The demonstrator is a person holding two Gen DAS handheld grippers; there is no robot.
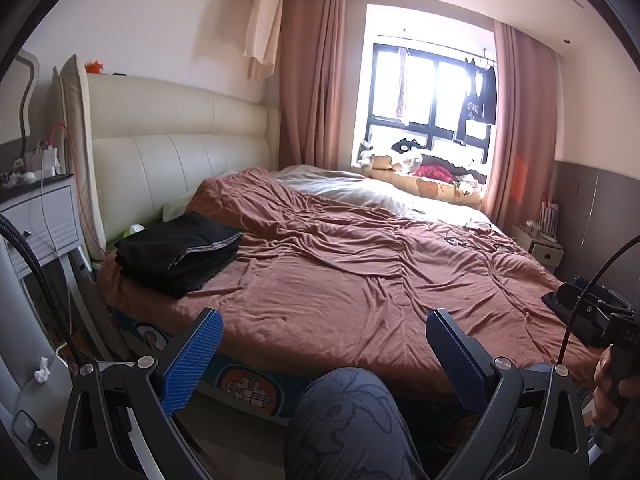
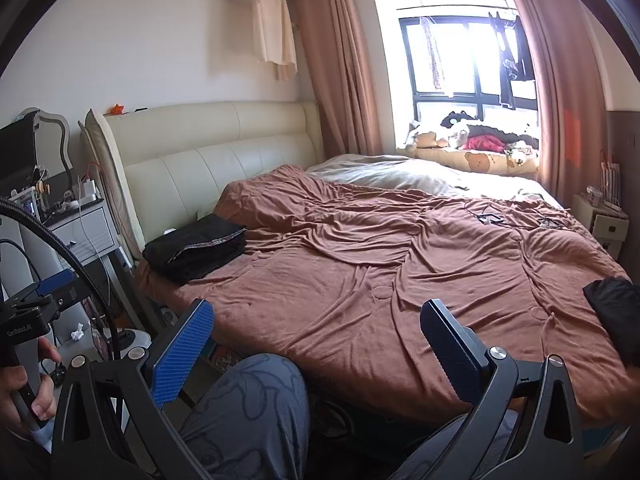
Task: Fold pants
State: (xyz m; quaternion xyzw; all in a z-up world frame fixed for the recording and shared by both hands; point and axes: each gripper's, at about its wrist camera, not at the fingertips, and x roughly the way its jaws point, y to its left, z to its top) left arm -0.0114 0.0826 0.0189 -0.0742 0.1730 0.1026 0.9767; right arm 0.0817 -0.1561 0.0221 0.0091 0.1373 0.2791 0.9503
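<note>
Showing both tools held back from the mattress edge, each with its jaws spread wide and nothing between them. Left gripper [image 1: 320, 344] and right gripper [image 2: 316, 336] carry blue textured pads on their fingers [image 1: 192, 360] and hang over the person's knee [image 1: 344, 412], which is clad in grey patterned cloth. Beyond the fingertips lies a rumpled brown blanket [image 1: 360, 272] covering the bed [image 1: 180, 140]. Folded black pants [image 1: 180, 252] rest in a neat stack on the blanket's near-left corner, just beside the cream headboard and well apart from both grippers. Another dark garment [image 2: 612, 296] sits at the blanket's right edge; what it is cannot be told. A white nightstand [image 1: 40, 216] stands left of the bed, and a window [image 1: 432, 92] with pink curtains fills the far wall.
</note>
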